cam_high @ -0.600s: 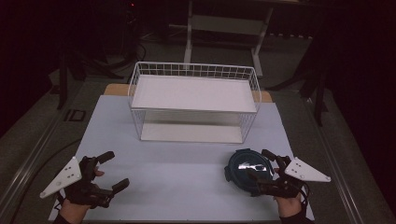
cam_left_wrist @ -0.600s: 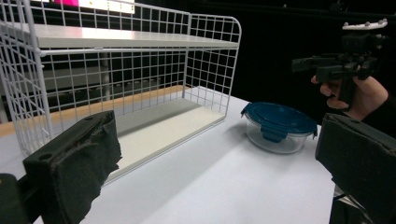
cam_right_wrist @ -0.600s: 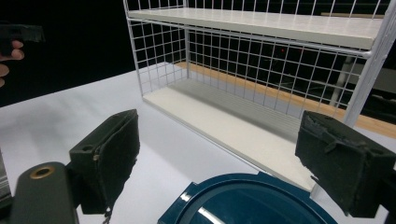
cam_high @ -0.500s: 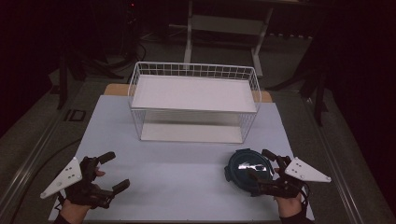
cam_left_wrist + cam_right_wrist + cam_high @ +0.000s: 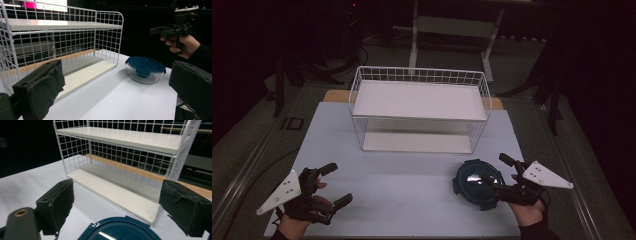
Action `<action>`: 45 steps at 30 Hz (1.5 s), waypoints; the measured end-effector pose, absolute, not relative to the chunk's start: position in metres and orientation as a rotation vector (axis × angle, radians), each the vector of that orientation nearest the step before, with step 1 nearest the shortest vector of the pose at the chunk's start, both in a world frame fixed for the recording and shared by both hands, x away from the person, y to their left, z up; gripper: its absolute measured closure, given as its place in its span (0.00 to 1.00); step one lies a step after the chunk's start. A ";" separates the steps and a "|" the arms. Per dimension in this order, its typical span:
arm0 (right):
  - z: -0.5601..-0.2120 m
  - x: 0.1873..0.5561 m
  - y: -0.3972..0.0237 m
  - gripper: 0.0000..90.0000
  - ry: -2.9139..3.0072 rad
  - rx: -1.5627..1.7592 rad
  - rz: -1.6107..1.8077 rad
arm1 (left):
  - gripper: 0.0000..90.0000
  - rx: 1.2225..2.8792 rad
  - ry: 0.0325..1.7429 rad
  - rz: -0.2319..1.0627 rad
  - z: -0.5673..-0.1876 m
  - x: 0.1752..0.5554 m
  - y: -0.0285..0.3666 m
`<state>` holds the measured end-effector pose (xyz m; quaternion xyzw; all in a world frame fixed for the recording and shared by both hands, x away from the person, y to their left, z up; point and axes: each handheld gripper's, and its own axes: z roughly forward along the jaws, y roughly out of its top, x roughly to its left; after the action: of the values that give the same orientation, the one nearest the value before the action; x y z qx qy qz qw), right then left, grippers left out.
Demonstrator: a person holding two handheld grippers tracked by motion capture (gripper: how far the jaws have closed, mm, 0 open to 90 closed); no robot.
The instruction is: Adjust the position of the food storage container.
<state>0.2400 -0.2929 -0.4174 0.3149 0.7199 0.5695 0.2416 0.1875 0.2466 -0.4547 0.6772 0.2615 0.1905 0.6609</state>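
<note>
**Fingers wide over the blue-lidded container, rack waiting behind**

And here's the container [image 5: 477, 183], a round clear-walled tub under a dark teal clip-on lid, sitting flat on the desk [image 5: 402, 175] just ahead of the right gripper [image 5: 504, 175]. That gripper's fingers [image 5: 56, 203] stand well apart, one to each side of the lid and a little above it, touching nothing. In the right gripper view the lid's glossy top sits low between the two black pads, which looks like a line-up for a grasp across the rim, though that's my read, not a certainty. The pads are soft, fuzzy-edged blocks; the lid is smooth with a small latch tab at the front, seen in the left gripper view.

Further out, the left gripper [image 5: 332, 185] hovers low over bare desk, fingers also spread and empty, well apart from the container, seemingly parked out of the way.

Beyond both sets of fingers stands the white wire rack [image 5: 419, 107], two flat matte shelves caged in thin grid mesh, open toward the person. Both shelves are bare, likely room for the tub. The desk surface is pale, matte and smooth.
</note>
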 end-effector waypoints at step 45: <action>-0.499 0.269 -0.356 1.00 2.128 1.207 1.185 | 0.00 1.553 0.566 0.401 -0.458 0.191 0.239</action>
<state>0.2688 -0.3562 -0.4993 0.4342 0.7654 0.4261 0.2099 0.1908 0.2394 -0.4582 0.6862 0.2501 0.1771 0.6597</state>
